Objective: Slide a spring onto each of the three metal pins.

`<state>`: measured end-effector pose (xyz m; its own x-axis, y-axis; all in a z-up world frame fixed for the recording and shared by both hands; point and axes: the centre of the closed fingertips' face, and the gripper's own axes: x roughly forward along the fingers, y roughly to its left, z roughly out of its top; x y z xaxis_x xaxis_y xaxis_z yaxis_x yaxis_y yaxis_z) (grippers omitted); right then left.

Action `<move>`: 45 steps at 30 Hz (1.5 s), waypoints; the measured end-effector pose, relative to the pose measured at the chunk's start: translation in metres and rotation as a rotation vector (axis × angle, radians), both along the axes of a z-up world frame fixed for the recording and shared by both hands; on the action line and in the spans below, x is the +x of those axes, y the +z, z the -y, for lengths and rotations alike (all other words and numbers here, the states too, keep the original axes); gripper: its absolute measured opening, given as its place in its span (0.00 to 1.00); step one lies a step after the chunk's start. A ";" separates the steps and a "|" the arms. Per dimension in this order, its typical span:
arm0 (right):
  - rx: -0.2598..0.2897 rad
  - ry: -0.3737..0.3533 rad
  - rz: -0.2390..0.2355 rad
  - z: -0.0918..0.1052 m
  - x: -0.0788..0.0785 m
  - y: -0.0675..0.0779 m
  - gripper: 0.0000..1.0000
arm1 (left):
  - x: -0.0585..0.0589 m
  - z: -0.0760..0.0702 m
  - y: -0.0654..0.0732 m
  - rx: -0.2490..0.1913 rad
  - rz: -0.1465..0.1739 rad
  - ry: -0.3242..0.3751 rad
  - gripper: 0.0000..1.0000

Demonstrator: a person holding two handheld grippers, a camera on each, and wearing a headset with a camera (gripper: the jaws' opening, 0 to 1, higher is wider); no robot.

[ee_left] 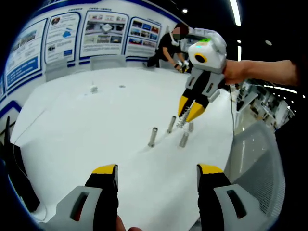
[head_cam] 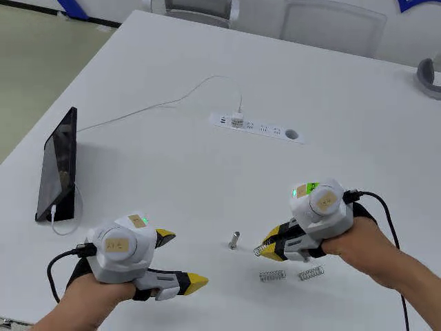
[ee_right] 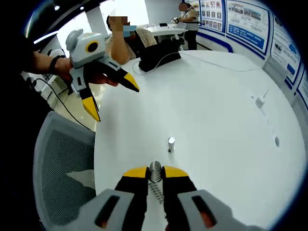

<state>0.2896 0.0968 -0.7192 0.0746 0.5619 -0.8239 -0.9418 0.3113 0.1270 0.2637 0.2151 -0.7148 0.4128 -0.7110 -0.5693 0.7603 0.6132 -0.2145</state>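
Big white table [head_cam: 207, 83] under everything. At its left edge, black tablet [head_cam: 58, 165] propped up, cable in its near end. Far centre: white pwr strip [head_cam: 256, 127] w/ one plug in and a thin cord [head_cam: 151, 107] trailing left toward the tablet. Near left: left gripper [head_cam: 180, 259] in a hand, yellow-tipped fingers spread wide w/ nothing between. Same wide gap in left gripper view [ee_left: 157, 169] and, from across the table, in right gripper view [ee_right: 114, 98]. Near right: right gripper [head_cam: 265, 249] in the other hand, tips aimed left, fingers closed in on a held spring [head_cam: 260, 250]. In right gripper view [ee_right: 155, 172], coil pinched between the yellow tips, one end poking out past them [ee_right: 154, 168]. From the left gripper view, that gripper [ee_left: 190, 113] angled down at the table. Just left of those tips, not touching: one metal pin [head_cam: 234, 240] upright on the table, bare; straight ahead of the jaws in right gripper view [ee_right: 171, 143]. On the near side of the right gripper, flat on the table: a loose spring [head_cam: 273, 276] and a second spring [head_cam: 311, 273], side by side, close but apart.
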 end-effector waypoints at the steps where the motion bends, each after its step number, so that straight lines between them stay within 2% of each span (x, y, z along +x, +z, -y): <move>1: -0.003 0.005 0.003 -0.001 0.002 0.000 0.13 | 0.000 -0.001 -0.001 -0.001 -0.004 0.002 0.68; 10: -0.019 0.025 0.025 -0.011 0.020 -0.002 0.13 | 0.000 -0.010 -0.007 0.002 -0.030 0.025 0.73; 22: -0.044 0.066 0.041 -0.021 0.033 -0.006 0.13 | -0.004 -0.014 -0.009 -0.005 -0.044 0.032 0.73; 32: -0.054 0.101 0.039 -0.031 0.036 -0.009 0.13 | -0.003 -0.019 -0.008 -0.015 -0.051 0.048 0.73; 45: -0.093 0.151 0.036 -0.036 0.034 -0.019 0.13 | -0.004 -0.023 -0.010 -0.021 -0.061 0.057 0.72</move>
